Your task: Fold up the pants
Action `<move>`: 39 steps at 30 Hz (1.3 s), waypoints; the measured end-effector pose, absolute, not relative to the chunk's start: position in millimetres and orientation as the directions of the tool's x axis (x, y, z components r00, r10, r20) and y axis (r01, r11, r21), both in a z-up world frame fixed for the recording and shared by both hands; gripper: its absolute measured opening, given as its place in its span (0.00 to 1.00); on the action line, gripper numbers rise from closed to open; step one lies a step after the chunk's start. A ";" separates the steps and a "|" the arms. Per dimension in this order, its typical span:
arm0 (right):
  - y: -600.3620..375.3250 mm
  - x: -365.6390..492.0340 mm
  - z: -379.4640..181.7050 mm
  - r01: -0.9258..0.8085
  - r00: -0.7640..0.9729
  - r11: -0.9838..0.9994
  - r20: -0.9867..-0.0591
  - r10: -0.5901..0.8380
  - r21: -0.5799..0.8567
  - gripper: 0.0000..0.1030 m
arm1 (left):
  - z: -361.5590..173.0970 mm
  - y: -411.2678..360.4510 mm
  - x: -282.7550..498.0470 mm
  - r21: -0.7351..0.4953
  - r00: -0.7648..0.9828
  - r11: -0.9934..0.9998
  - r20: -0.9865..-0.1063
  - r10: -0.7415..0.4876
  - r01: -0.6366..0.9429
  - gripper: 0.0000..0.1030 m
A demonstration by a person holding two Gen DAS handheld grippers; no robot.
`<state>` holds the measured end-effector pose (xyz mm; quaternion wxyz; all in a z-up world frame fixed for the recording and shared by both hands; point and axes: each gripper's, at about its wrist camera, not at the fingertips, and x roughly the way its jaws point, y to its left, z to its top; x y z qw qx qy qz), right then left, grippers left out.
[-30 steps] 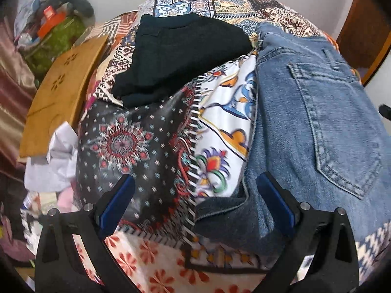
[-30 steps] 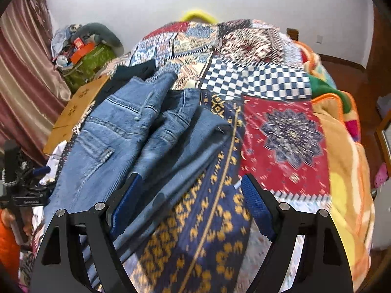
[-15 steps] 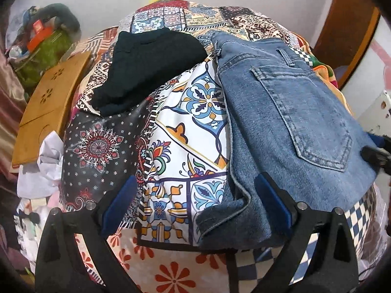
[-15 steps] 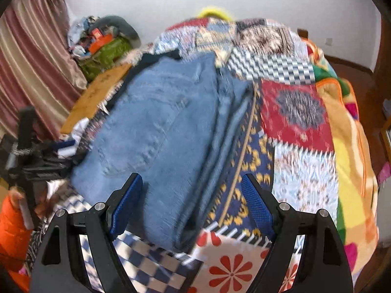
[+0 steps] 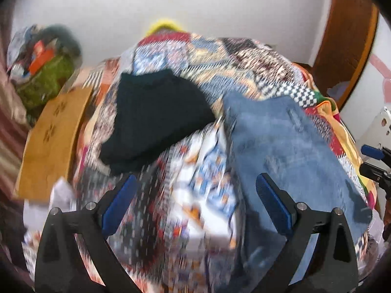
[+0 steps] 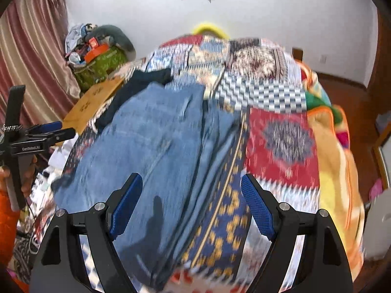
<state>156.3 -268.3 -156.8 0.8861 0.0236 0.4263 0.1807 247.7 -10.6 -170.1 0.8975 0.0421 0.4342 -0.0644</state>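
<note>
Folded blue jeans (image 5: 283,146) lie on a patchwork quilt (image 5: 195,161) on the bed, back pocket up; they also show in the right wrist view (image 6: 156,151). My left gripper (image 5: 195,195) is open and empty, above the quilt just left of the jeans. My right gripper (image 6: 190,200) is open and empty, raised over the near end of the jeans. The left gripper also shows at the left edge of the right wrist view (image 6: 36,136). Both views are motion-blurred.
A folded black garment (image 5: 154,119) lies on the quilt left of the jeans. A wooden board (image 5: 51,141) leans at the bed's left side. A pile of bags (image 6: 97,53) sits by the curtain (image 6: 29,56). A wooden door frame (image 5: 347,48) stands at the right.
Both grippers have pulled back and tilted up from the jeans, so more of the wall shows. The jeans lie flat and folded, no longer bunched.
</note>
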 end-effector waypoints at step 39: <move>-266.2 285.2 -219.4 -0.307 0.501 0.919 -0.779 0.376 0.246 0.10 | -238.0 -90.7 381.3 -0.002 0.465 0.950 -0.871 -0.155 0.312 0.75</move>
